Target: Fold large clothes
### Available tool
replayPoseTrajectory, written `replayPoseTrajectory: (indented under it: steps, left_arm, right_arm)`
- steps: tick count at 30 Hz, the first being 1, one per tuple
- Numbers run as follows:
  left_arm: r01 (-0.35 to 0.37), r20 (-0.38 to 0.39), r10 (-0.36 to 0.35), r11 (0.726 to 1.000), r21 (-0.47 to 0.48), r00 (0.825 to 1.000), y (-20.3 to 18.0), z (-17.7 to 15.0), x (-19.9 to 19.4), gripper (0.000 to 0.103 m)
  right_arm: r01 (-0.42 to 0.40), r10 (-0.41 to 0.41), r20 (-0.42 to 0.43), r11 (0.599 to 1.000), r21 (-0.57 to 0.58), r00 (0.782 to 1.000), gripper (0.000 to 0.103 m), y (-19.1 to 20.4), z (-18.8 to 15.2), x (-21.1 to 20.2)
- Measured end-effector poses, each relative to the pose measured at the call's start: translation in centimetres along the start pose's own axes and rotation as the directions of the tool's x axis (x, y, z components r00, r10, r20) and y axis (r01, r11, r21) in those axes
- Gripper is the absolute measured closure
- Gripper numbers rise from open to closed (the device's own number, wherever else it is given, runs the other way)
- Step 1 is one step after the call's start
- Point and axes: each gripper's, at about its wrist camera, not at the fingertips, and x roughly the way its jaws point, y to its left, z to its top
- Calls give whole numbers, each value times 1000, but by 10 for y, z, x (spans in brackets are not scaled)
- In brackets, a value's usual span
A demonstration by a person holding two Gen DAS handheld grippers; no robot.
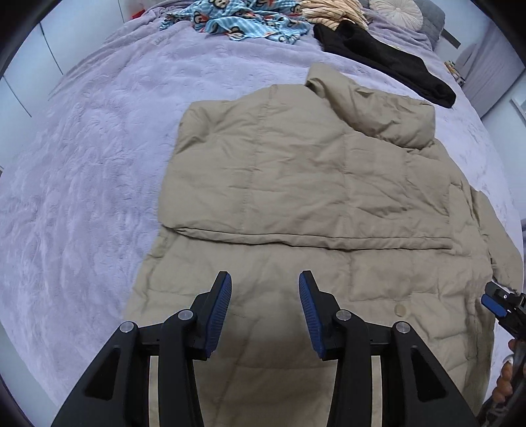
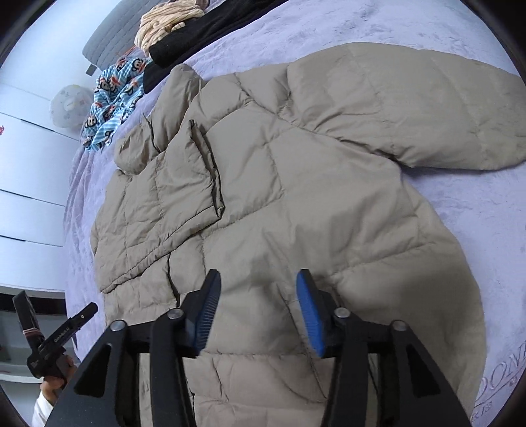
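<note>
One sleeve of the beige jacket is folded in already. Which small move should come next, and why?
Probably bring the right hand-held gripper, open and empty, to the other sleeve: it lies spread on the purple blanket, while the folded sleeve lies across the jacket body.

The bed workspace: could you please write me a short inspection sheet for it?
Surface: lilac plush blanket covering the bed.
Job's things: tan puffer jacket lying flat, one sleeve folded across the body, the other sleeve still spread out.
Clutter: blue monkey-print cloth, black garment, striped cream cloth, round cushion at the far end.
Grippers: left hand-held gripper and right hand-held gripper both open above the jacket, holding nothing.
Cables: nothing seen.
Surroundings: white cabinets beside the bed.
</note>
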Motion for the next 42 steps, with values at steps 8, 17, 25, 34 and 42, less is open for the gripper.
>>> replayPoseTrajectory:
  steps: [8, 17, 25, 34, 42]
  left_arm:
    - [43, 7, -44, 993, 106, 999, -81, 1, 12, 11]
    - [55, 30, -61, 986, 160, 998, -140, 4, 16, 0]
    - [89, -30, -85, 972, 216, 996, -186, 0, 30, 0]
    - [87, -17, -85, 971, 224, 996, -212, 4, 29, 0]
    - [25, 47, -32, 988, 153, 998, -193, 13, 19, 0]
  right_arm:
    - [-33, 27, 46, 992, 122, 999, 29, -61, 9, -29]
    - [-117, 75, 145, 946, 302, 987, 16, -144, 20, -56]
    - [-254, 117, 312, 856, 449, 943, 0, -221, 42, -78]
    - [-499, 193, 499, 622, 604, 845, 0, -315, 72, -64]
    - [-651, 340, 556, 441, 618, 758, 87, -335, 107, -36]
